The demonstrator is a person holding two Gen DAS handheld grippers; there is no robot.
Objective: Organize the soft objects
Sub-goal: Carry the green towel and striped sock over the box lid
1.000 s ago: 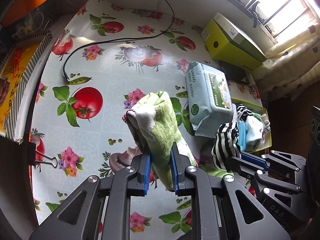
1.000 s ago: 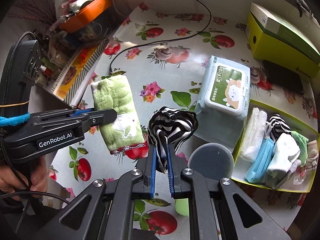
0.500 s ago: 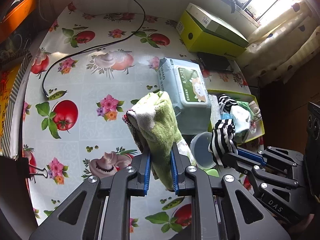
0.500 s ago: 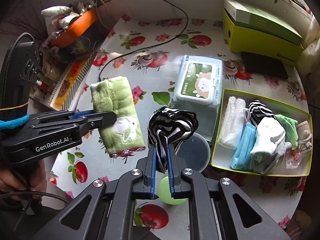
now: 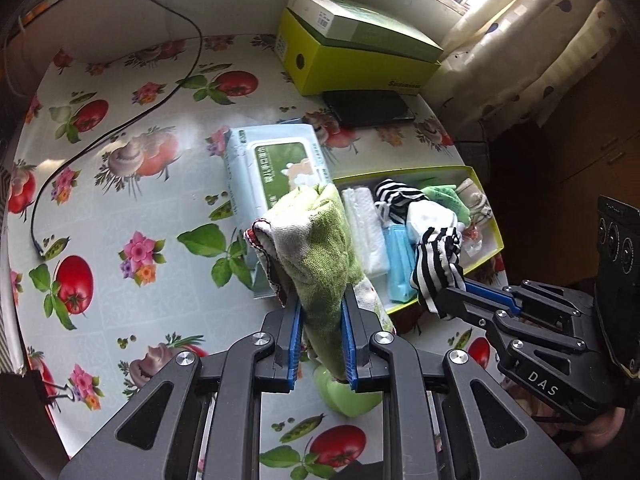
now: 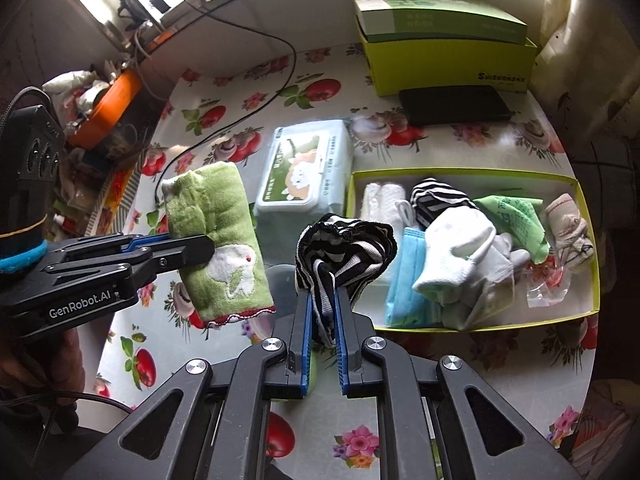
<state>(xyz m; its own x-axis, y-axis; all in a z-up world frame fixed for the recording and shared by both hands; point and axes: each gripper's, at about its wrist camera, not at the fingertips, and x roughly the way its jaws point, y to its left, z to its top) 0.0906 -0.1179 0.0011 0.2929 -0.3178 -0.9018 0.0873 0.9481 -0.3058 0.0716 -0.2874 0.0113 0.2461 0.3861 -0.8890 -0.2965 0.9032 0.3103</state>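
My left gripper (image 5: 320,312) is shut on a folded green towel (image 5: 320,248) with a white rabbit patch, held above the table; in the right wrist view the same green towel (image 6: 218,240) hangs left of centre from the left gripper (image 6: 200,246). My right gripper (image 6: 324,308) is shut on a black-and-white striped sock (image 6: 344,246), also seen in the left wrist view as the striped sock (image 5: 438,260) at the right gripper (image 5: 444,300). A yellow-green tray (image 6: 472,174) to the right holds several socks, a blue mask and a white cloth.
A pack of wet wipes (image 6: 308,168) lies left of the tray. A yellow-green shoebox (image 6: 448,56) and a black flat case (image 6: 456,104) sit at the back. A black cable (image 5: 120,128) crosses the flowered tablecloth. A green ball (image 5: 348,396) lies under the left gripper. Clutter lines the left edge.
Both grippers have carried their cloths sideways toward the tray, rolling slightly. The tray now sits nearer the middle of both views. Both grips are unchanged.
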